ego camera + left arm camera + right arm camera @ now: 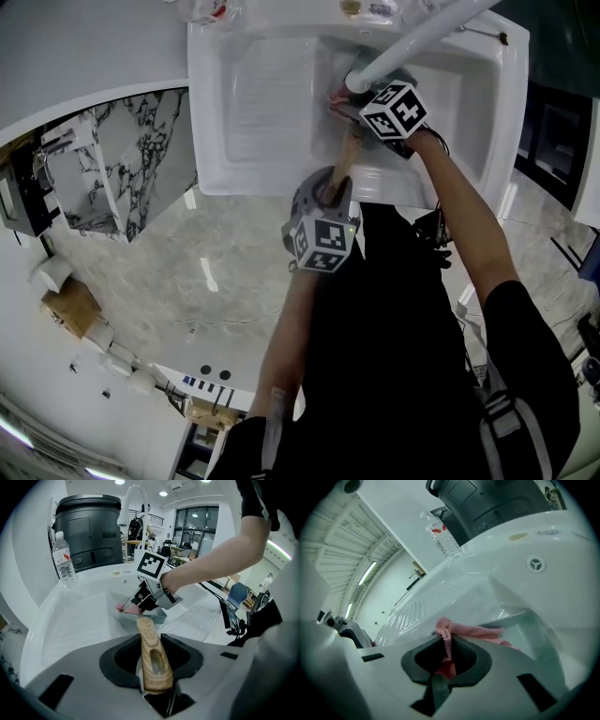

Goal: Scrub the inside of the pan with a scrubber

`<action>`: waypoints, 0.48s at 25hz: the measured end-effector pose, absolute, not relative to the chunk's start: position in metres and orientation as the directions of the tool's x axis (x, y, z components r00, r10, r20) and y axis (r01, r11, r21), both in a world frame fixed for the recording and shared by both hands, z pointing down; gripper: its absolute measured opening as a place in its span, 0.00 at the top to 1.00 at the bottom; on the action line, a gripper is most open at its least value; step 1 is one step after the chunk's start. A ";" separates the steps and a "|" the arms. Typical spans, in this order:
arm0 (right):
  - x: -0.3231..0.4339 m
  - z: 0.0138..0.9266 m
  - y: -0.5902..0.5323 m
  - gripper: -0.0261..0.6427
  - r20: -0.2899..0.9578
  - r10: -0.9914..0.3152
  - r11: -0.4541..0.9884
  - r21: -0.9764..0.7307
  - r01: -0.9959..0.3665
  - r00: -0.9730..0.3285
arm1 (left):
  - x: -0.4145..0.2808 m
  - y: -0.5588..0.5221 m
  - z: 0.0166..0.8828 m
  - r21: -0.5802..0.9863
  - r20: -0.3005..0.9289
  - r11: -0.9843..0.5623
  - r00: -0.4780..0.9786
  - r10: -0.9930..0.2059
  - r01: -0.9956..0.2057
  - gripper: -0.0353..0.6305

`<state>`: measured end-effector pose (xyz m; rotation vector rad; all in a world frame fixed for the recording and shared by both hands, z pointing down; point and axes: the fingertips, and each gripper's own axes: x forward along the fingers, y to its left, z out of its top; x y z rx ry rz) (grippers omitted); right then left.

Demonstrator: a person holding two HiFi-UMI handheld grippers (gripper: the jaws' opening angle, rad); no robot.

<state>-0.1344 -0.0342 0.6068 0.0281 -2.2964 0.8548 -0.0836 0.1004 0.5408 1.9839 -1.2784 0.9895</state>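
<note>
A grey-blue pan lies in the white sink, largely hidden by the faucet in the head view. Its pale wooden handle runs back between the jaws of my left gripper, which is shut on it; in the head view the handle slants up from that gripper. My right gripper is shut on a pink mesh scrubber and hangs at the pan's near rim. From the left gripper view, the right gripper holds the scrubber over the pan's left edge.
A white faucet arches over the sink above the pan. A water bottle and a large black bin stand on the sink's far ledge. A ribbed drainboard takes up the sink's left part. Marble floor lies below.
</note>
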 end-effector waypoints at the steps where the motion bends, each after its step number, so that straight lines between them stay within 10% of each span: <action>1: -0.136 0.608 -0.034 0.89 0.593 0.224 0.776 -0.589 -0.227 -0.773 | -0.084 0.100 0.541 0.074 0.825 -0.378 0.269 -0.497 -0.923 0.72; 12: -0.140 0.618 -0.023 0.89 0.502 0.398 0.674 -0.728 -0.126 -0.768 | -0.084 0.102 0.542 0.102 0.832 -0.373 0.284 -0.476 -0.922 0.72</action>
